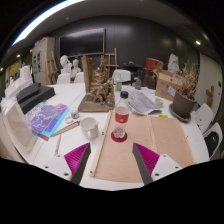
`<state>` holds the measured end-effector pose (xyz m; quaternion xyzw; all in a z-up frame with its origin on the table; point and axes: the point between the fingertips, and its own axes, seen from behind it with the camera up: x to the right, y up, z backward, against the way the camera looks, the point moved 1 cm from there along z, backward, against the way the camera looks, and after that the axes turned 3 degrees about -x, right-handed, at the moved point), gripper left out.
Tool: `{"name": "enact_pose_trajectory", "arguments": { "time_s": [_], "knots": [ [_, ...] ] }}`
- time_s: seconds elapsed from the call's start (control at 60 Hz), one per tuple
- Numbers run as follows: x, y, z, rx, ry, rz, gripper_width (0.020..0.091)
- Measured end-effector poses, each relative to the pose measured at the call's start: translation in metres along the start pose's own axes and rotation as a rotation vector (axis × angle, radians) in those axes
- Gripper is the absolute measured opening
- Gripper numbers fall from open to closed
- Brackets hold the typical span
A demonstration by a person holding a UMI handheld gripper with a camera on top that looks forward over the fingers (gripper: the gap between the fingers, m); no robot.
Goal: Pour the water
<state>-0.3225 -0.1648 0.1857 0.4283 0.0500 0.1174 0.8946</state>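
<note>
Gripper view, so we're looking straight down the claw (112, 160) and out over a cluttered tabletop (175, 140). The claw is spread wide with nothing in it, magenta pads (77, 156) facing each other across bare brown sheet (125, 150).

What matters for pouring: just ahead of the fingers, pretty much dead centre between them, a small clear cup (119, 132) sits on a little red coaster (119, 137). Right behind it, a touch further off and slightly right, stands a red can or cup (122, 114) with a white label. Both are upright, so their long axes run straight up and the claw would have to come in level from the near side. They line up almost one behind the other along the claw's own forward line, which means the near cup is in the way of a straight reach for the red one.

Off to the left of that line there's a grey metal mug (90, 127), also upright and a bit nearer than the red one. I honestly can't tell which vessel holds the water; my guess is the red one is the pourer and the clear cup the receiver.

Further out left: a colourful booklet (47, 119) and a black keyboard-like thing (36, 96). Far side is a wooden model (100, 90) and assorted junk.
</note>
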Motion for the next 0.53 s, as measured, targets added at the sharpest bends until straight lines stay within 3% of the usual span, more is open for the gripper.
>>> {"name": "enact_pose_trajectory", "arguments": {
  "time_s": [0.233,0.533],
  "knots": [
    [-0.029,-0.014,0.070,0.008,-0.029,-0.020,0.0855],
    [-0.037,-0.023,0.088,0.006,-0.078,0.022,0.0856]
  ]
}}
